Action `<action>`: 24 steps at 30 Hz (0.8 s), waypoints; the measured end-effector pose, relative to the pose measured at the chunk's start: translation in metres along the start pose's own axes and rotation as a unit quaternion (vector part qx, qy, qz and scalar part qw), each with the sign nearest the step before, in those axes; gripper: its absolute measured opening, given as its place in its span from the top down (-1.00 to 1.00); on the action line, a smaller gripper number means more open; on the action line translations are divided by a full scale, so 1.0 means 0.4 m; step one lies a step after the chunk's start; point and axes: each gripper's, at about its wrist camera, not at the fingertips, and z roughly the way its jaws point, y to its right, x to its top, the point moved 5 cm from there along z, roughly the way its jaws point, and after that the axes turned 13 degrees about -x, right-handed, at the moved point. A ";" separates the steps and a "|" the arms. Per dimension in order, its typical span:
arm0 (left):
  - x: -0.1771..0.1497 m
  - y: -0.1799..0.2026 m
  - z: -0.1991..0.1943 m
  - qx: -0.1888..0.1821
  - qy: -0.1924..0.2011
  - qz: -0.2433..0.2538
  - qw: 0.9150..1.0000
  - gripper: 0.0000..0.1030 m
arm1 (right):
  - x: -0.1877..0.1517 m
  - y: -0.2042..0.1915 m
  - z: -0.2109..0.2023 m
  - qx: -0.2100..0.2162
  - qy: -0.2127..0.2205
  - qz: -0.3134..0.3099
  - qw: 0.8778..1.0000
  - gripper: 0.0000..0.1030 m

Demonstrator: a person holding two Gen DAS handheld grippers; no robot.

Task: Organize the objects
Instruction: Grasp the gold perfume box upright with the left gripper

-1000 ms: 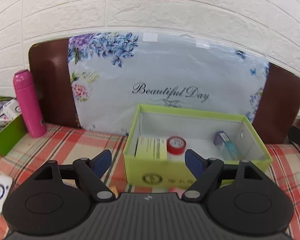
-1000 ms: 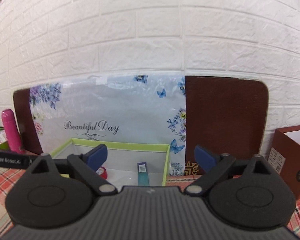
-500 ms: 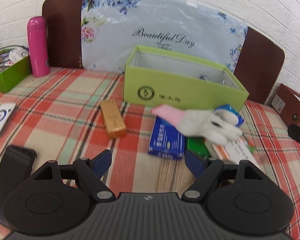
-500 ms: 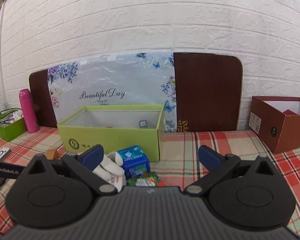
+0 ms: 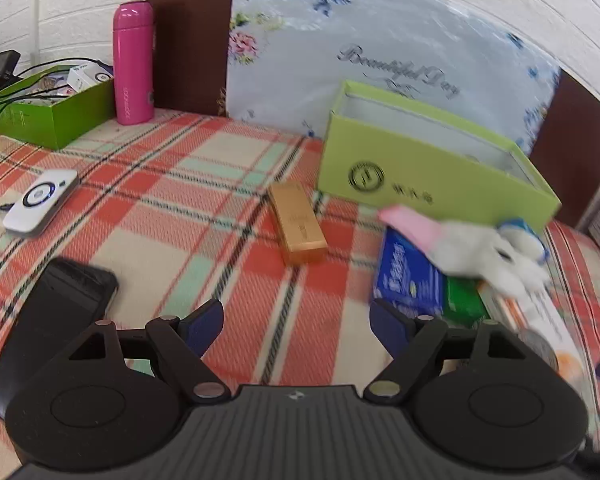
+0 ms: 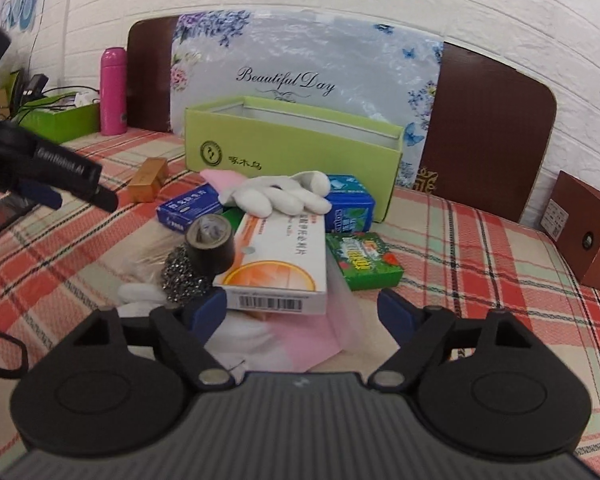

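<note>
both tongs have dropped from the box (image 6: 292,140) toward the pile; left tongs (image 5: 296,322) and right tongs (image 6: 300,308) gape wide, empty. glove (image 6: 276,194), cartons still unsorted on the bench (image 5: 188,200).

The inside of the green box (image 6: 292,148) is hidden behind its front wall in both views, so what it holds cannot be told. In the left wrist view the glove (image 5: 480,248) and the packets under it are smeared by blur, their print unreadable. The brown box (image 6: 588,232) is cut off by the right edge.
</note>
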 end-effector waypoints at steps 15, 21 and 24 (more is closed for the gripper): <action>0.122 -0.093 0.221 0.034 -0.028 -0.043 0.998 -0.47 | 0.010 0.003 0.018 0.041 -0.027 0.021 0.999 0.18; 0.095 -0.078 0.187 0.014 -0.049 0.015 0.999 0.33 | 0.032 -0.045 0.030 0.018 -0.015 -0.007 1.000 -0.21; 0.054 -0.067 0.140 -0.016 -0.062 0.014 0.998 0.34 | 0.045 -0.075 0.059 0.015 -0.019 -0.005 1.000 -0.37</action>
